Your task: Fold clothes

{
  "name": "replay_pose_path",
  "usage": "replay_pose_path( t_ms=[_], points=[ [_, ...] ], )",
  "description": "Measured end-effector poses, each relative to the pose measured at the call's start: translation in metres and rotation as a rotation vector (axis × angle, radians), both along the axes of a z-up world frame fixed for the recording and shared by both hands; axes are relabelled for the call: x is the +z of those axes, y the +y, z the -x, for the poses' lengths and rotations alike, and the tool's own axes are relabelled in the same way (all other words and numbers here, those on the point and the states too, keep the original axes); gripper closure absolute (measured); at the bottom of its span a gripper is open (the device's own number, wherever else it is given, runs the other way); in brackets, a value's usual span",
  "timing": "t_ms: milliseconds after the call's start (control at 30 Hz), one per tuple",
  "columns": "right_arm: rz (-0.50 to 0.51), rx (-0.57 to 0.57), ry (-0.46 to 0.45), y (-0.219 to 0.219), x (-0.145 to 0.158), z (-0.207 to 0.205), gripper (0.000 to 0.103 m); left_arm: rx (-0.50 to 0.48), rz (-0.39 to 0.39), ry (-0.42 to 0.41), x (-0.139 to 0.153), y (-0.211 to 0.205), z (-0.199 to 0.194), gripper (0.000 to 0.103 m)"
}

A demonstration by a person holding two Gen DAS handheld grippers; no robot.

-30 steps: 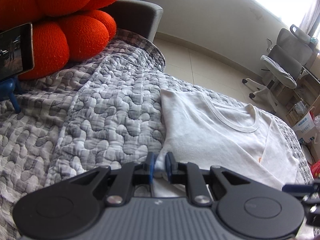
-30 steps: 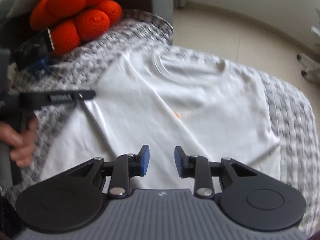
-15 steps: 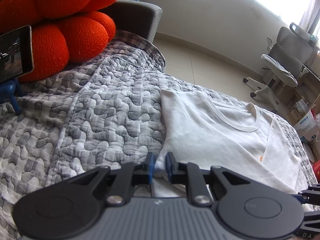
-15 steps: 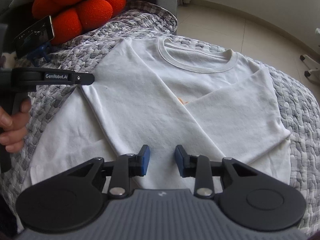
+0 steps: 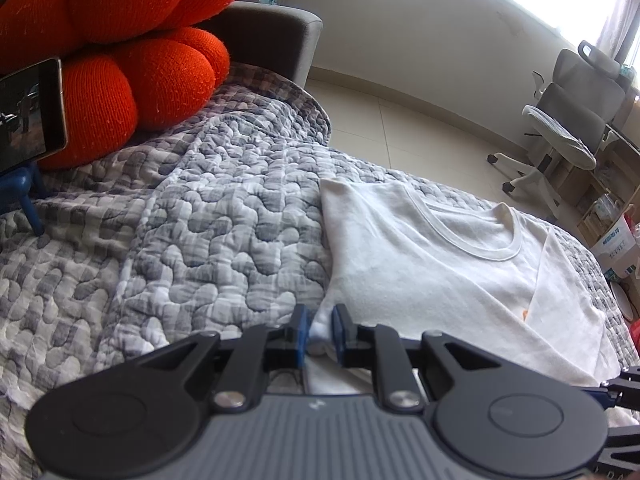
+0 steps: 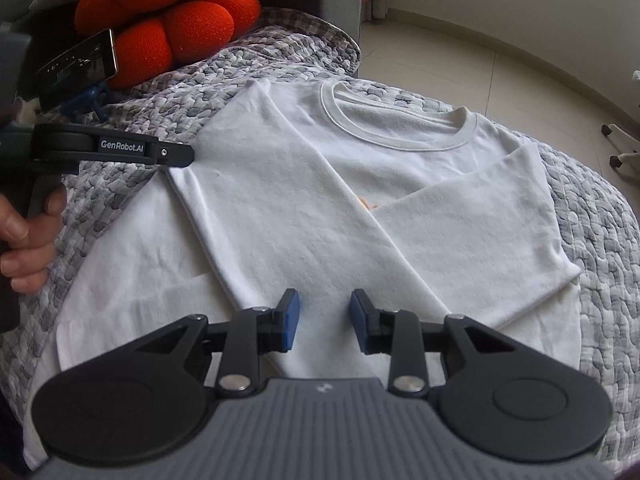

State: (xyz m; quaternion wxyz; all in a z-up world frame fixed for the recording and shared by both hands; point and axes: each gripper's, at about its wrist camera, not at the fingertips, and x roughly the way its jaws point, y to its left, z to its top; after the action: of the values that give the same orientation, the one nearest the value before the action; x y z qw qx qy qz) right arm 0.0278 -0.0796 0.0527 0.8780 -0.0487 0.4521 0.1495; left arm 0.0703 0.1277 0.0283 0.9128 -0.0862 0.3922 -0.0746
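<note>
Here, white T-shirt [image 6: 304,208] flat on quilt [image 5: 200,232], sleeves crossed, left gripper [image 5: 320,330] jaws pinching its edge, right gripper [image 6: 324,322] jaws apart.

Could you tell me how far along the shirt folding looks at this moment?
Done: both sleeves of the white shirt lie crossed over its chest. In hand: the left gripper pinches the shirt's side edge; the right gripper is open above the lower part. Left: the sides and hem look unfolded.

The shirt [image 6: 304,200] lies on the quilt [image 6: 600,220], cushion [image 6: 172,20] and phone [image 6: 80,60] behind its left shoulder
</note>
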Motion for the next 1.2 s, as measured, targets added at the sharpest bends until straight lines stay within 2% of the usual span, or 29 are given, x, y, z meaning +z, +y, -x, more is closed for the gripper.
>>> replay_pose_path(
  t_ms=[333,633,767,1200],
  points=[
    [-0.023,-0.008,-0.022,-0.007,-0.001,0.008,0.07,-0.003,0.005,0.0,0.0,0.001,0.0,0.086],
    [-0.057,-0.028,-0.07,-0.04,-0.004,0.049,0.074,-0.006,0.003,-0.002,0.0,0.002,0.0,0.086],
    [-0.077,-0.089,-0.06,-0.061,-0.008,0.065,0.078,-0.008,-0.007,-0.007,0.0,0.0,0.001,0.086],
    [-0.096,-0.234,-0.062,-0.104,-0.009,0.131,0.079,-0.017,-0.072,-0.044,0.0,-0.007,0.009,0.083]
  ],
)
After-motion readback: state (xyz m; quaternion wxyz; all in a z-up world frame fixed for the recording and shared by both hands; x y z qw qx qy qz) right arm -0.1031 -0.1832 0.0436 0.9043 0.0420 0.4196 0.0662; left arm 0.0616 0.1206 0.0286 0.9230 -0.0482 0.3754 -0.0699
